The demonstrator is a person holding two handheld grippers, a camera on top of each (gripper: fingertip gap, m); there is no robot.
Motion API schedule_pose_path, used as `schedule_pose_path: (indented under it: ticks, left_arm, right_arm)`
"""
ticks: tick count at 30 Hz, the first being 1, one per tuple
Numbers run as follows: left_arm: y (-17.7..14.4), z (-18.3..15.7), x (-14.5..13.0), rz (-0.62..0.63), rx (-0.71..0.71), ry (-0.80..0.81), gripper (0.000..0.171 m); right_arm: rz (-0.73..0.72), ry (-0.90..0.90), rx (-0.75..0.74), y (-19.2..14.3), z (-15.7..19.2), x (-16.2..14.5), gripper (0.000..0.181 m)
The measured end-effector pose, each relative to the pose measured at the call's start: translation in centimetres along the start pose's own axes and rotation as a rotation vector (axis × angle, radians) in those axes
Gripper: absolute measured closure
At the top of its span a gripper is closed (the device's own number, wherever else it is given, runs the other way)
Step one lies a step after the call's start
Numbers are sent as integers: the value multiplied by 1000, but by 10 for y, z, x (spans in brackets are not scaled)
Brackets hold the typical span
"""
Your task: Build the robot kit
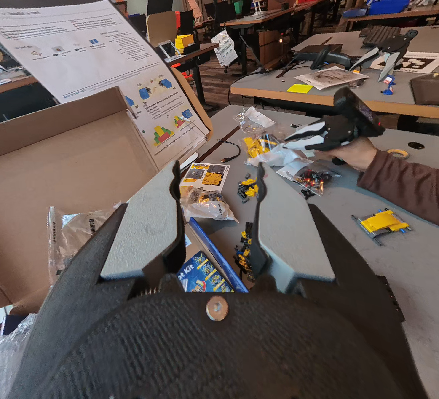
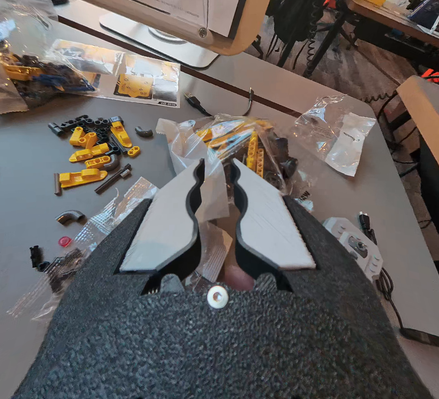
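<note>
your left gripper (image 1: 217,169) is hovering with its jaws released and nothing between them, above a sealed bag of dark and yellow parts (image 1: 206,202) that is lying partly on a printed sheet (image 1: 205,176). the open cardboard box (image 1: 71,162) is sitting just to its left, likely as a bin for packaging, since a clear wrapper (image 1: 69,226) is lying inside. your right gripper (image 2: 218,164) is reaching over a torn clear bag of yellow beams (image 2: 240,145) on the counter (image 2: 28,197); its jaws are parted with a flap of the film lying between them, and you're not clamping it as far as i can tell. loose yellow and black pieces (image 2: 95,147) are lying spread to the left, well clear of the bag, seemingly so they're easy to pick out. an empty wrapper (image 2: 337,131) is lying off to the right.
</note>
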State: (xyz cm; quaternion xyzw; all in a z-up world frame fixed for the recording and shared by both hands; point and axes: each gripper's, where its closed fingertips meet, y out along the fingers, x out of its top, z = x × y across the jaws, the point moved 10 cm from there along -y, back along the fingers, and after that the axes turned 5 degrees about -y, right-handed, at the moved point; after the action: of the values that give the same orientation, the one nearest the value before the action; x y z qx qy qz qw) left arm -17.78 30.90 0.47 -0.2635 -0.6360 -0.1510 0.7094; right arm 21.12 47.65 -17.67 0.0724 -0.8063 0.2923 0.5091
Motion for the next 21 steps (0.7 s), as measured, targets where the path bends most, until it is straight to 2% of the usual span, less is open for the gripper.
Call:
schedule_pose_path:
  ticks: [3,5,8,11,15,17,19,21]
  left_arm:
    - [18,-28,-6,31,-74,46,107]
    - [44,-57,-20,58,-130,21,106]
    - [107,-105,-33,194,-180,46,99]
    - [186,-148,-41,342,-224,101,87]
    - [292,-176,-76,536,-109,203,80]
    - [333,-181,-96,639,-25,221,82]
    - [358,-185,-112,709,14,228,84]
    - [370,-187,-120,738,29,257,102]
  right_arm:
    - [-106,108,-1,-25,-15,9,158]
    - [-199,207,9,-48,-30,17,157]
    - [-243,239,5,-80,-51,23,154]
    - [-287,248,22,-101,-63,20,151]
    - [-379,318,71,-113,-68,4,151]
    - [-392,353,92,-114,-69,-8,151]
    - [-416,371,92,-119,-71,-19,151]
    - [-434,368,73,-122,-73,-30,157]
